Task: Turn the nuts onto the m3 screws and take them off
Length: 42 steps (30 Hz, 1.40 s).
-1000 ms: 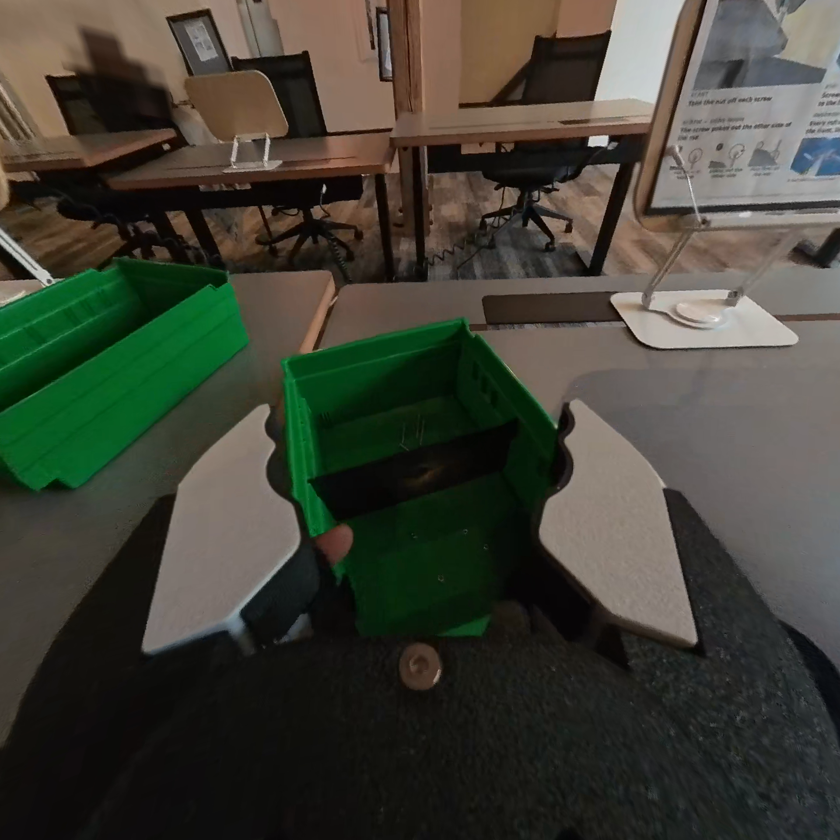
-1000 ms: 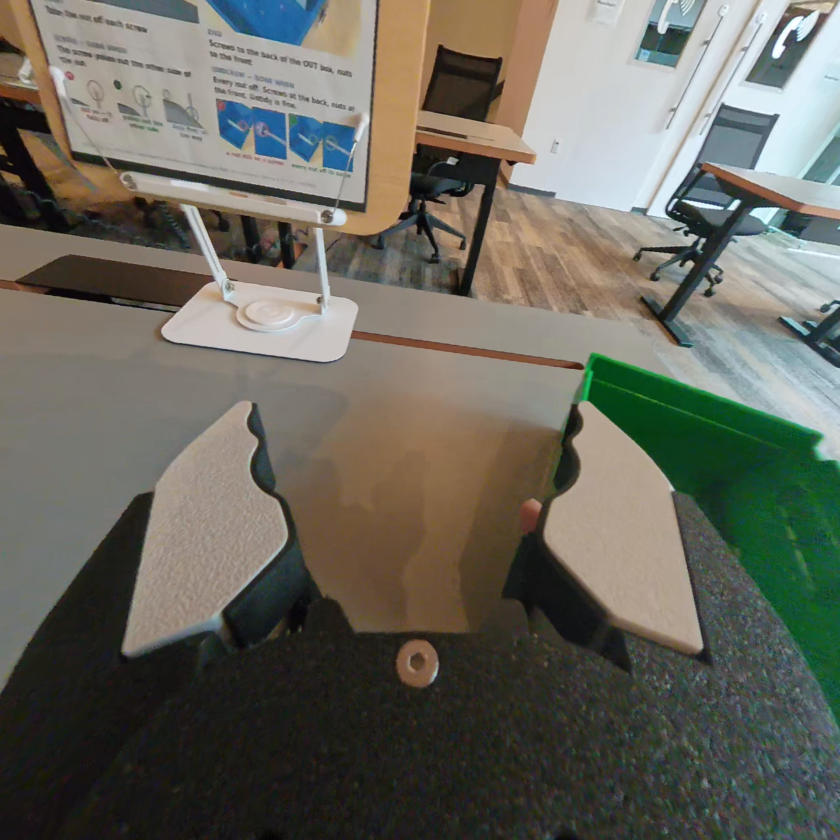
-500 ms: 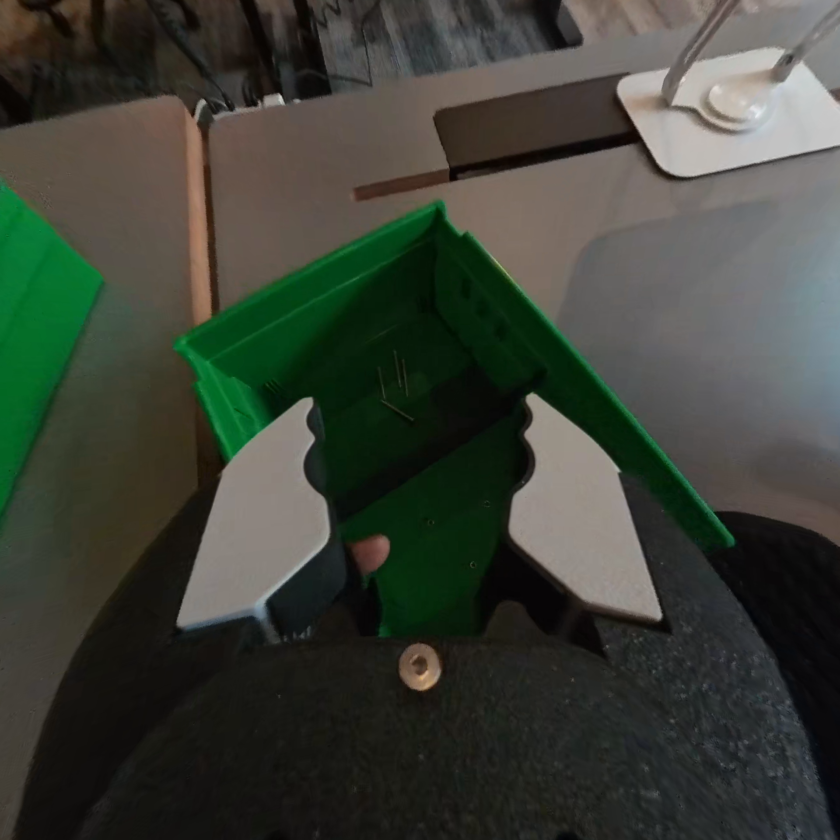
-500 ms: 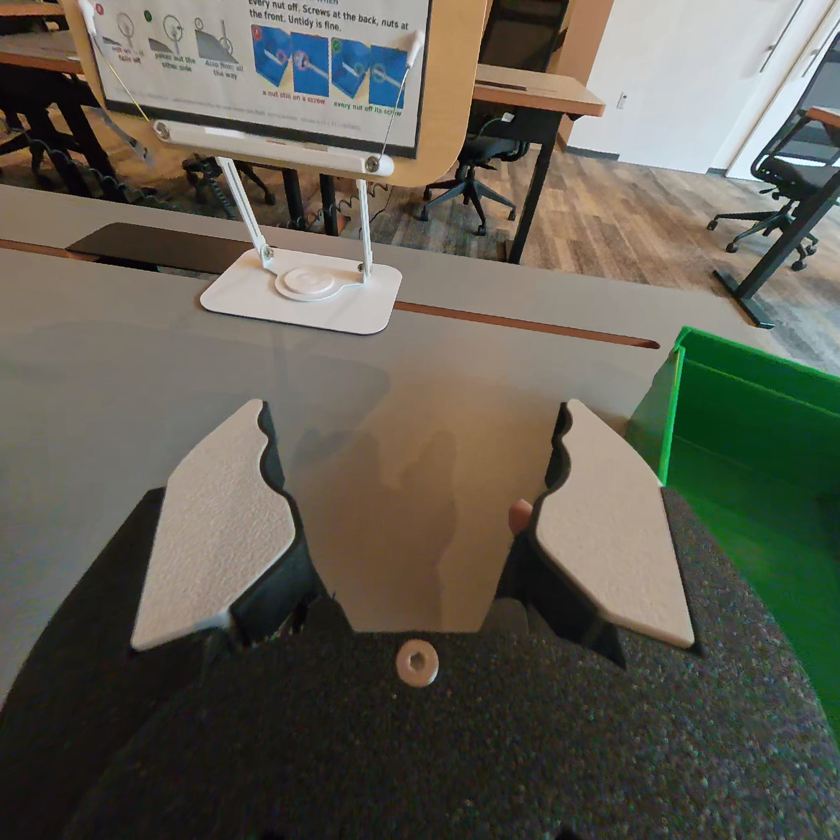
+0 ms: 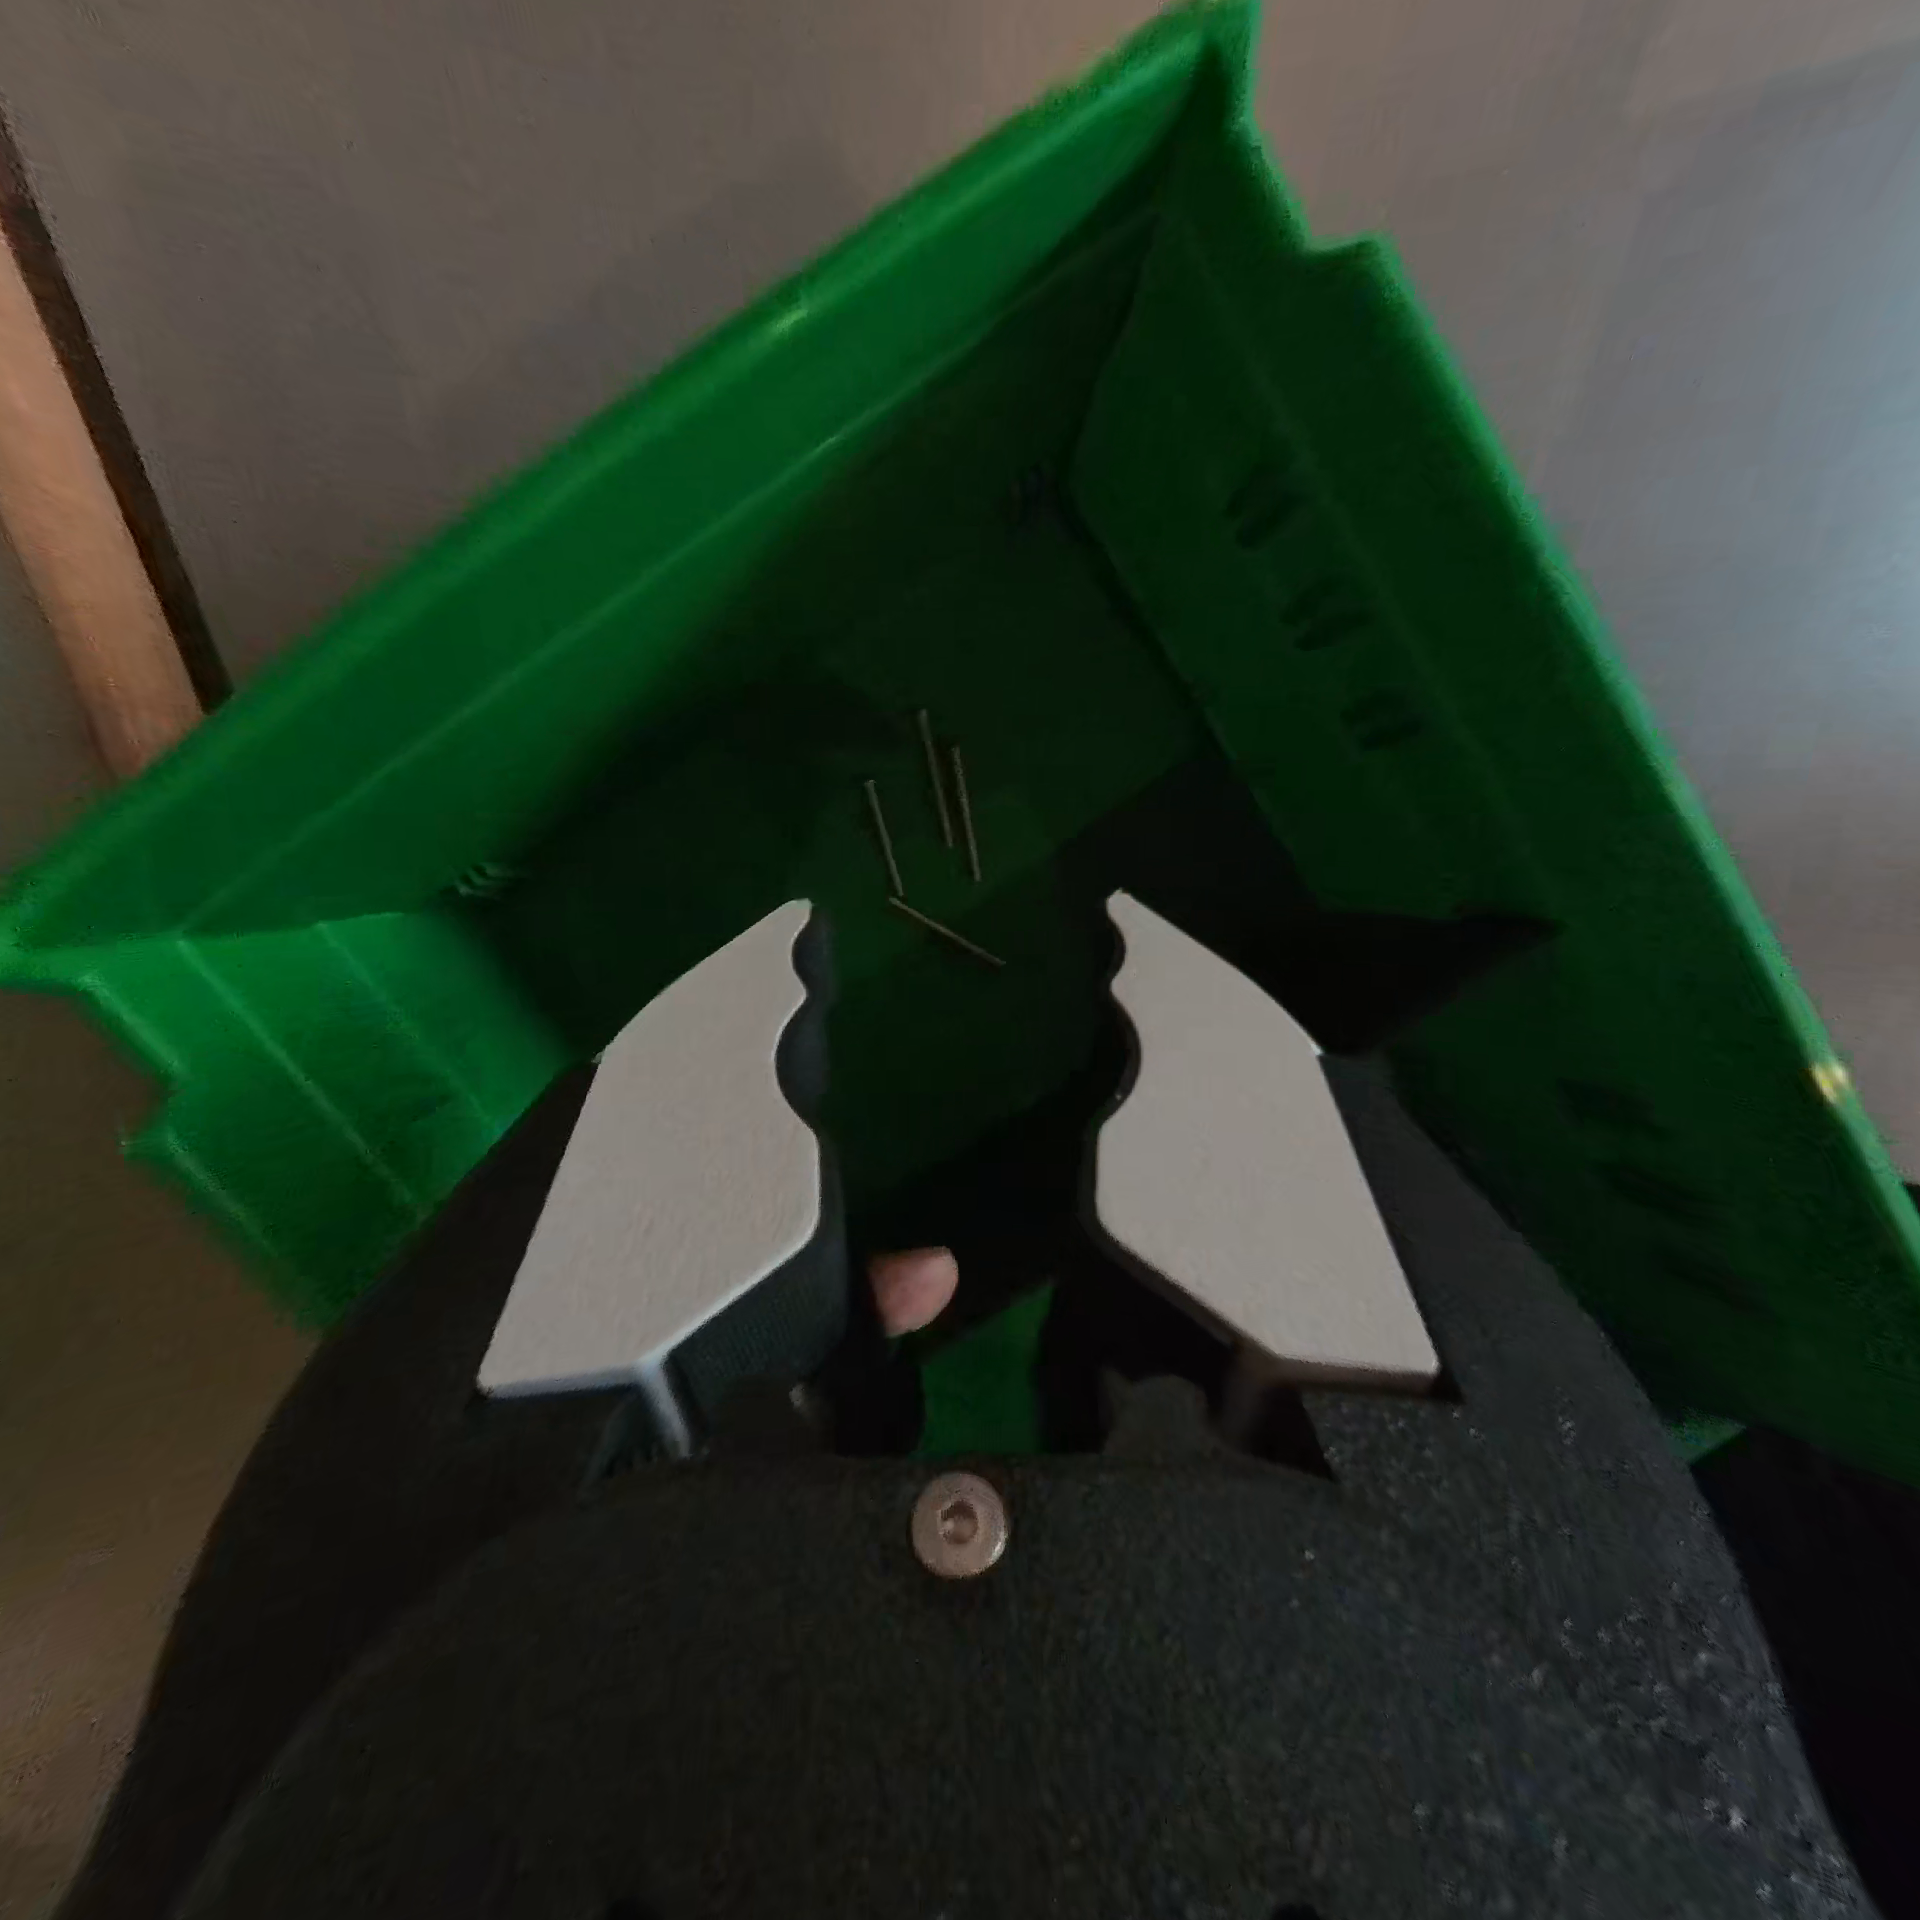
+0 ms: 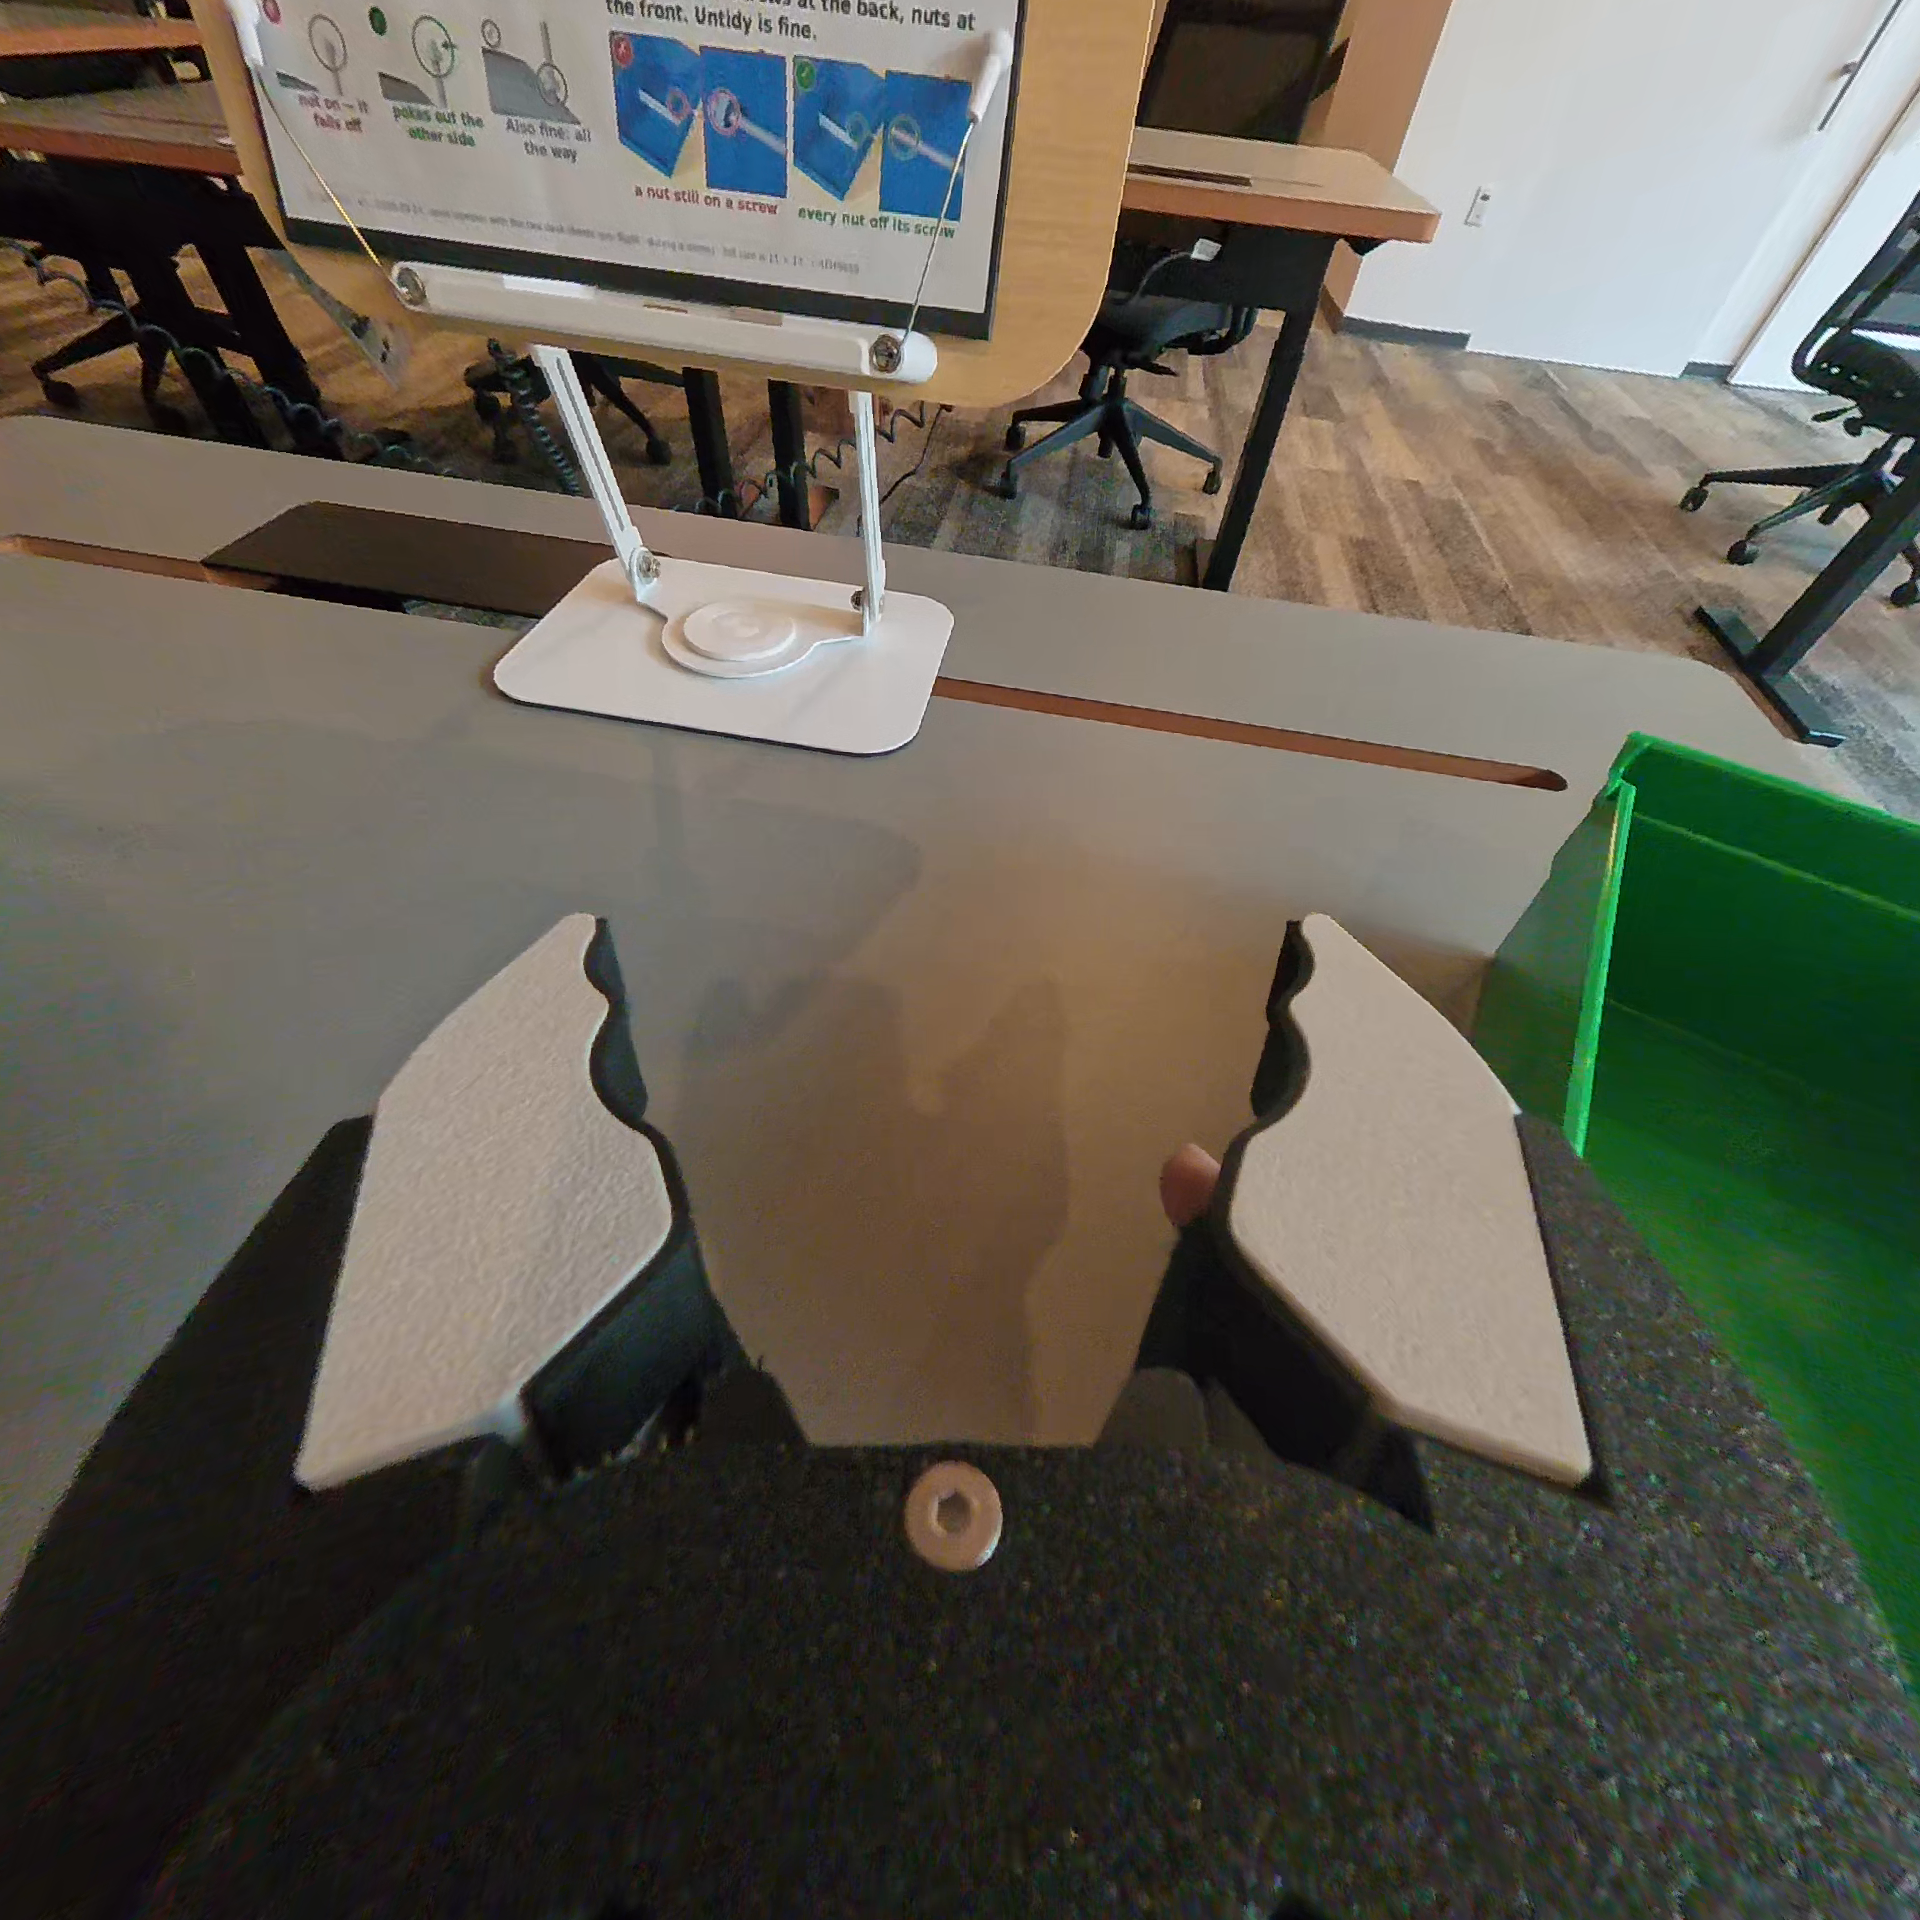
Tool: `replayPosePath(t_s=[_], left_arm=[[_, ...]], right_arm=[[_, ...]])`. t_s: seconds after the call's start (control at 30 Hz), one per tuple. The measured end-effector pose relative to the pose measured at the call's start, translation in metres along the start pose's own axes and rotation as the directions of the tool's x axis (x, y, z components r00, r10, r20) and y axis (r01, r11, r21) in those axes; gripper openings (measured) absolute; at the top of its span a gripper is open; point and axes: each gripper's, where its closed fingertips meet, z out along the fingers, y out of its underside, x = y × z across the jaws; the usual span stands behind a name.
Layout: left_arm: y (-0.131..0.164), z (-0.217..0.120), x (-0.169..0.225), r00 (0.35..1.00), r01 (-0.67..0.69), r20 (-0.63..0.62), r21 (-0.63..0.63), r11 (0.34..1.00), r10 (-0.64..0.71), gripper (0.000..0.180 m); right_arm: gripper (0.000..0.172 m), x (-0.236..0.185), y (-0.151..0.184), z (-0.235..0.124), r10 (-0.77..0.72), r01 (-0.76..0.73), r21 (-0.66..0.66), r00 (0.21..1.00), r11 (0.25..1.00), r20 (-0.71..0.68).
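We are risking a missed pick: left gripper [image 5: 961, 914], unclenched and empty, hovering over thin screws [image 5: 935, 831] in the green bin [image 5: 623, 582]; right gripper [image 6: 940, 935] gaping, empty.

Left wrist view smeared with motion blur. Green bin [image 5: 623, 582] cut off at top and right edges, near end buried behind the left tongs [image 5: 961, 914] and their black foam body. Four thin dark screws [image 5: 940, 831] on the bin floor, heads and any nuts too small to make out. Black divider [image 5: 1403, 956] mostly hidden. Second green bin [image 6: 1766, 987] sliced by the right edge. Instruction sheet [image 6: 644, 135] on its stand cropped at the top.
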Motion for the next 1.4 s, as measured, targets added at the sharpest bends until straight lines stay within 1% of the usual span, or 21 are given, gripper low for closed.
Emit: replayPosePath(t_s=[0.17, 0.27, 0.5, 0.67, 0.9, 1.1, 1.17, 1.3, 1.4], left_arm=[[0.006, 0.017, -0.014, 1.000, 0.013, 0.000, -0.096, 0.995, -0.013, 0.034], [0.003, 0.022, -0.013, 1.000, 0.014, -0.019, -0.104, 0.995, -0.016, 0.029], [0.007, 0.042, -0.017, 1.000, 0.025, -0.011, -0.180, 0.983, -0.027, 0.027], [0.007, 0.054, -0.020, 0.999, 0.035, 0.002, -0.194, 0.980, -0.035, 0.021], [0.010, 0.062, -0.019, 1.000, 0.029, -0.001, -0.207, 0.978, -0.030, 0.019], [0.013, 0.065, -0.020, 1.000, 0.025, 0.005, -0.210, 0.977, -0.025, 0.014], [0.013, 0.065, -0.020, 1.000, 0.019, 0.002, -0.209, 0.978, -0.018, 0.015], [0.014, 0.066, -0.023, 0.999, 0.003, 0.038, -0.202, 0.979, 0.005, 0.009], [0.014, 0.066, -0.019, 0.999, -0.012, 0.028, -0.204, 0.979, 0.018, 0.005]], right_arm=[[0.116, -0.002, -0.001, 0.000, 0.003, -0.003, 0.007, 1.000, 1.000, 0.013], [0.116, -0.003, 0.000, 0.001, 0.006, -0.006, 0.004, 1.000, 1.000, 0.018], [0.116, -0.003, 0.000, 0.000, 0.000, 0.000, 0.005, 1.000, 1.000, 0.016], [0.116, -0.003, -0.001, 0.000, 0.002, -0.002, 0.011, 1.000, 1.000, 0.016], [0.116, -0.002, -0.001, 0.000, 0.003, -0.003, 0.014, 1.000, 1.000, 0.011], [0.116, -0.001, -0.002, 0.000, 0.001, -0.001, 0.017, 1.000, 1.000, 0.009], [0.116, -0.001, -0.002, 0.000, 0.001, -0.001, 0.020, 1.000, 1.000, 0.008], [0.116, -0.001, -0.003, 0.000, 0.000, -0.001, 0.024, 1.000, 1.000, 0.005], [0.116, -0.001, -0.003, -0.001, 0.002, -0.002, 0.024, 1.000, 1.000, 0.005]])
